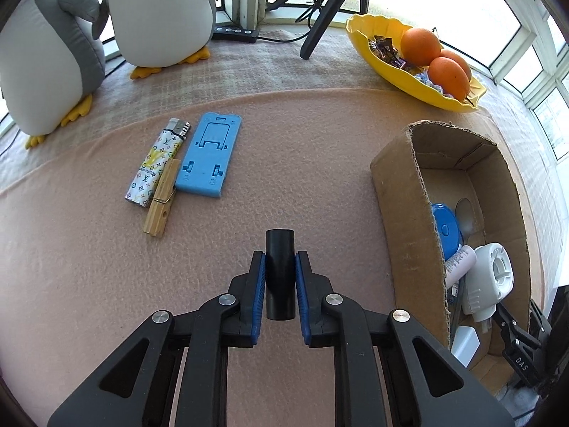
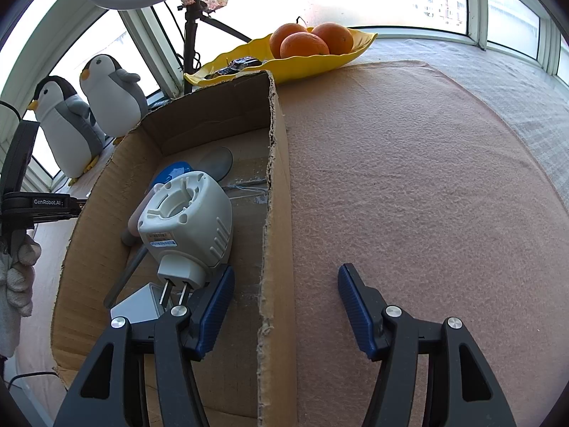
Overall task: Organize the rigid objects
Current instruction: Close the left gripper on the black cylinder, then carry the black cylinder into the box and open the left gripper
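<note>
My left gripper is shut on a black cylinder and holds it over the pink felt mat. On the mat to the far left lie a patterned lighter, a wooden clothespin and a blue plastic phone stand. A cardboard box stands to the right, holding a white plug-in device, a blue round lid and a white tube. My right gripper is open and straddles the box's right wall, beside the white device.
A yellow dish with oranges and sweets stands at the back right. Two plush penguins stand at the back left beside a tripod leg and a black power strip. Windows run behind.
</note>
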`<state>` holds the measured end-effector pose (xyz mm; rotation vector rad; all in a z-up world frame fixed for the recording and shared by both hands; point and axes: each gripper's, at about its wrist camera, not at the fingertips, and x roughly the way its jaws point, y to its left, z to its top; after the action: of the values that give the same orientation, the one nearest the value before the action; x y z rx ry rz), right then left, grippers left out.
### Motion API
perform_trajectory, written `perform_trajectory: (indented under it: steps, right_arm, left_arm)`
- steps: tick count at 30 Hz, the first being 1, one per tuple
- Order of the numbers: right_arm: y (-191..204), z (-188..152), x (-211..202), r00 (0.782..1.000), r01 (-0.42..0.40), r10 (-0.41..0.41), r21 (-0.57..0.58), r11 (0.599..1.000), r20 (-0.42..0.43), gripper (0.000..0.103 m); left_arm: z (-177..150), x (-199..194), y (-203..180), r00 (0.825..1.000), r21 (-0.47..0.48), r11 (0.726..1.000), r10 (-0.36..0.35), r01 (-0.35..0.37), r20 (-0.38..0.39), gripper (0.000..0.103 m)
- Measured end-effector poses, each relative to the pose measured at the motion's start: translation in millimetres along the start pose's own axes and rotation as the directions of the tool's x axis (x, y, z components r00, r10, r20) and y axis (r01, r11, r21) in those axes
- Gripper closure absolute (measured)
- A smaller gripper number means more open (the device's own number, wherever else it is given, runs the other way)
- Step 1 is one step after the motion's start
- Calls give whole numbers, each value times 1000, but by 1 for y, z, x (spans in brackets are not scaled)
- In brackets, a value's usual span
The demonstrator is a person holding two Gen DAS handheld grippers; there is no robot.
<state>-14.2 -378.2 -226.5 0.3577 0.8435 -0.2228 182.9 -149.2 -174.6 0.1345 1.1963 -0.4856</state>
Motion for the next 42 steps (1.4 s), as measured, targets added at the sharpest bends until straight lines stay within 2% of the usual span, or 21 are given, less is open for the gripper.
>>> perform_trajectory:
  steps: [7, 18, 28, 42]
  right_arm:
    - [-1, 0, 0, 1000, 0, 0, 0, 1000, 0, 46]
    - [0, 0, 1, 1000, 1, -1, -1, 1000, 0, 46]
    - [-1, -1, 1, 1000, 1, -1, -2, 1000, -1, 46]
    - [-1, 0, 2, 1000, -1, 1, 0, 1000, 1, 46]
  left_arm:
    - [-9, -33, -24, 998, 70, 997, -41, 37, 55, 88]
    - [-16, -60, -76, 990, 192, 978, -102, 82, 100, 88]
    - [-27, -57, -127, 988, 302, 948, -130, 100, 82, 88]
    - [-34, -39, -143, 992, 324, 941, -118, 99, 41, 88]
